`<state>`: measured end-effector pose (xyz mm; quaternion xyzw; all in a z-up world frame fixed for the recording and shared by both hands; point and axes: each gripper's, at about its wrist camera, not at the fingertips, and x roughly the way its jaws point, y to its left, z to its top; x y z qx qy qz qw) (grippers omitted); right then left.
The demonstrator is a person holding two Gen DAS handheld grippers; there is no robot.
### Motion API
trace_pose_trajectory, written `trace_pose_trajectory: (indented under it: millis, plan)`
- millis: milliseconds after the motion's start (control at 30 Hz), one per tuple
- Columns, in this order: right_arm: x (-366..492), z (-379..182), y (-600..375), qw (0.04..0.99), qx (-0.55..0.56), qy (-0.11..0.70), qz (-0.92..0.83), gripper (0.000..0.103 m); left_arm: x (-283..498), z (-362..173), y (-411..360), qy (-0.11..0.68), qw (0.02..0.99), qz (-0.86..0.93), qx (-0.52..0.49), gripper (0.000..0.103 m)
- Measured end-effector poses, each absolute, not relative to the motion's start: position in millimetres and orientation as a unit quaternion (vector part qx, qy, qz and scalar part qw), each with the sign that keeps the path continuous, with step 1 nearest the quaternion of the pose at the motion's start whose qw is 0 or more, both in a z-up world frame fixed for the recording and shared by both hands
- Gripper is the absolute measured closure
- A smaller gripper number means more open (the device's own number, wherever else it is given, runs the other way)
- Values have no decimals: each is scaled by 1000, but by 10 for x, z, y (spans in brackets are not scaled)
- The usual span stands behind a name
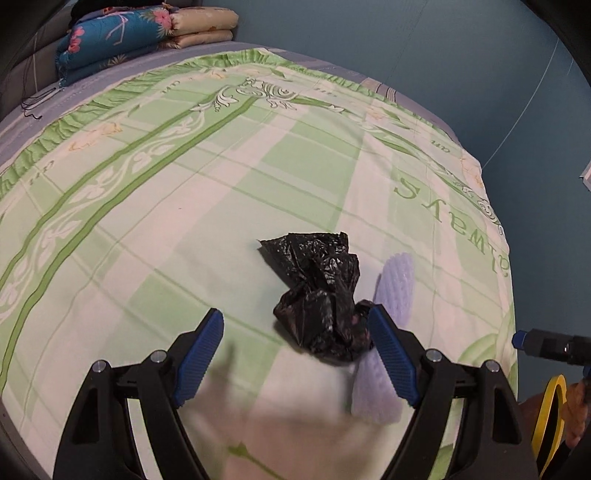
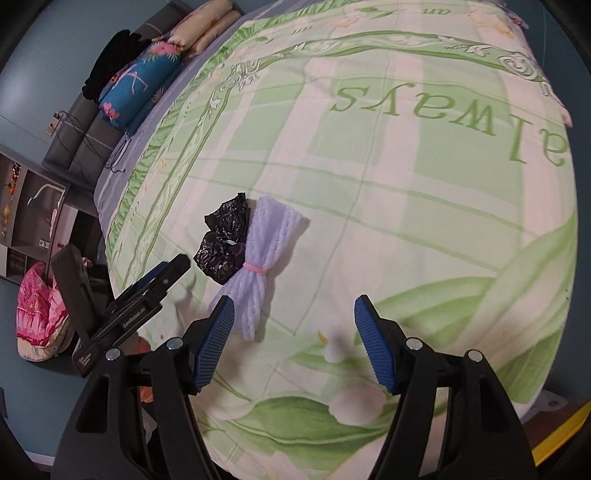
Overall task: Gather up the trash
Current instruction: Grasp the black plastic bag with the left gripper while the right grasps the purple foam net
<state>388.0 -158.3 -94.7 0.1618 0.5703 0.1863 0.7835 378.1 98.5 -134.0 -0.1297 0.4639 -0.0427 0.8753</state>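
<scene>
In the left wrist view, folded quilts (image 1: 147,33) sit stacked at the far left corner of the bed (image 1: 221,166), whose green-and-cream sheet fills most of the picture. Toward the middle, the left gripper (image 1: 295,332) hangs over the sheet with its jaws spread wide and nothing between the blue pads (image 1: 199,358). Just ahead and to the right lies a crumpled black bag (image 1: 317,295), touching the right-hand pad's tip, and behind that pad a pale lilac foam net (image 1: 391,332) shows only in part, blurred and cut in two by the finger. At the far right edge a black tool end and a yellow ring appear beside the bed; what they belong to is unclear. The right wrist view gives what the other hides: at its far left a shelf unit, a pink bundle (image 2: 40,306) on the floor and the left gripper (image 2: 147,291) seen from the side, poised near the bed's edge close to the bag (image 2: 225,240). Here the quilts (image 2: 140,88) lie at the upper left with a black cloth on top. The foam net (image 2: 258,266) is seen whole, pinched at the waist by a pink band (image 2: 255,267) like a bow, lying against the bag's right side. The right gripper (image 2: 293,339) hovers with jaws parted and empty, its left pad just over the net's near end. The word "always" is printed on the sheet at the upper right.
</scene>
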Motion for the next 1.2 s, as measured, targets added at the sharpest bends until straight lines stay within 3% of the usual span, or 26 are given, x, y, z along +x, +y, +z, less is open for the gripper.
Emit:
trace_pose_trajectory:
  millis: [233, 700, 833, 1033, 1100, 1200]
  plan:
    - [3991, -1123, -1371, 766, 153, 592, 199, 39, 4163, -1603, 959, 490, 861, -41, -132, 27]
    - [4049, -1375, -729, 737, 115, 623, 235, 39, 4360, -1810, 1009, 501, 849, -70, -153, 52]
    - [4051, -1416, -585, 732, 105, 629, 241, 39, 4382, -1826, 1047, 502, 847, -73, -158, 62]
    - [4089, -1498, -393, 731, 84, 635, 235, 40, 4391, -1903, 1183, 505, 845, -62, -167, 94]
    - [4095, -1512, -329, 736, 68, 633, 228, 48, 4392, -1920, 1253, 506, 842, -60, -178, 100]
    - [4096, -1539, -272, 738, 56, 635, 222, 56, 4398, -1934, 1307, 505, 839, -62, -192, 102]
